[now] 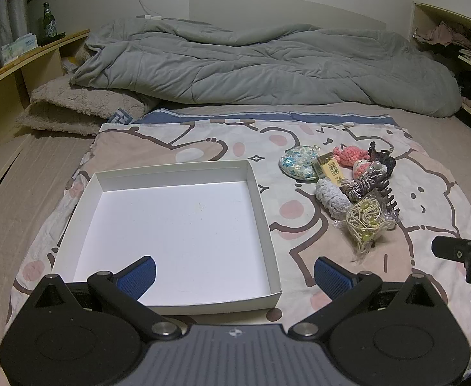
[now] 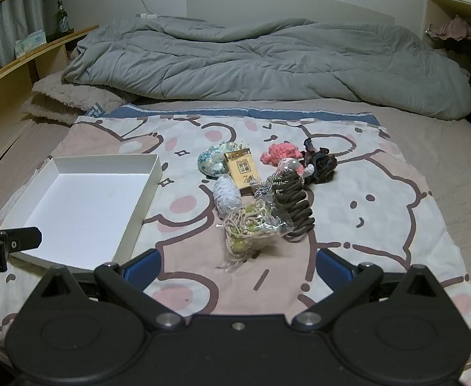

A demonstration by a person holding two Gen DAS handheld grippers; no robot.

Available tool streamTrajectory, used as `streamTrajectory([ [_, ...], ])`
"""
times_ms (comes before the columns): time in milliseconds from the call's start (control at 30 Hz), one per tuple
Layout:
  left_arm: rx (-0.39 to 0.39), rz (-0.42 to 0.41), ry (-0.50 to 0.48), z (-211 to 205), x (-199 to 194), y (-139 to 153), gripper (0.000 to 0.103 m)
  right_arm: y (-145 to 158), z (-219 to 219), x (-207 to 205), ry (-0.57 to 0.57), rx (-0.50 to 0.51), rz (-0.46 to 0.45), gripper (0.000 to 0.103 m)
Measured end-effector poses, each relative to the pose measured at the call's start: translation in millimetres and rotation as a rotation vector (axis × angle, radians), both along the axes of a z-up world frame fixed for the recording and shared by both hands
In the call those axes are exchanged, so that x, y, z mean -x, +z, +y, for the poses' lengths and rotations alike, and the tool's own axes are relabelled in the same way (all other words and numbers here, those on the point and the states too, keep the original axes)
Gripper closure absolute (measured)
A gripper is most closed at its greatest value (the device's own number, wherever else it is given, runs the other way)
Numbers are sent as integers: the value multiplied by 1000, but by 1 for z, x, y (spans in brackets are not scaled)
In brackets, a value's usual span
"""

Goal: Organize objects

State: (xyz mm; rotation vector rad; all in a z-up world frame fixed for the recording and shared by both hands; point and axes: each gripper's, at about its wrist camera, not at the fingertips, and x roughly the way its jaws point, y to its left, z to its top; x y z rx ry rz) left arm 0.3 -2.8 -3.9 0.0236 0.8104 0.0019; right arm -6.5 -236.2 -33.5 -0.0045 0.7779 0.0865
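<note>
Bed point(image 2: 444, 148) covered with taupe sheet. Laid directly on it: cartoon-printed pink-and-white cloth point(image 2: 380, 212), rumpled grey quilted duvet point(image 2: 251, 61) at the far end, folded beige fleece blanket point(image 1: 74, 106) beside the duvet at far left.

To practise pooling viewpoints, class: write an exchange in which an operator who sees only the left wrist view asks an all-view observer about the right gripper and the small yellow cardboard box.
Operator: Is the right gripper open? I see only its edge.
Observer: Yes. The right gripper has its fingers spread, with nothing between them.
Operator: How does the small yellow cardboard box lie?
Observer: The small yellow cardboard box lies broad face up with its printed label showing. It lies against the blue floral fabric pouch.
</note>
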Motion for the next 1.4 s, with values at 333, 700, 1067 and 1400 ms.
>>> streamTrajectory([
  [333, -3, 0, -2, -1, 0, 0, 0, -5, 1, 2, -1, -1, 2, 0],
  [700, -3, 0, -3, -1, 0, -1, 0, -6, 0, 1, -3, -2, 7, 0],
  [1067, -3, 0, -2, -2, 0, -1, 0, -5, 0, 2, -4, -3, 12, 0],
  [1400, -4, 0, -3, -2, 0, -1, 0, -4, 0, 1, -4, -4, 16, 0],
])
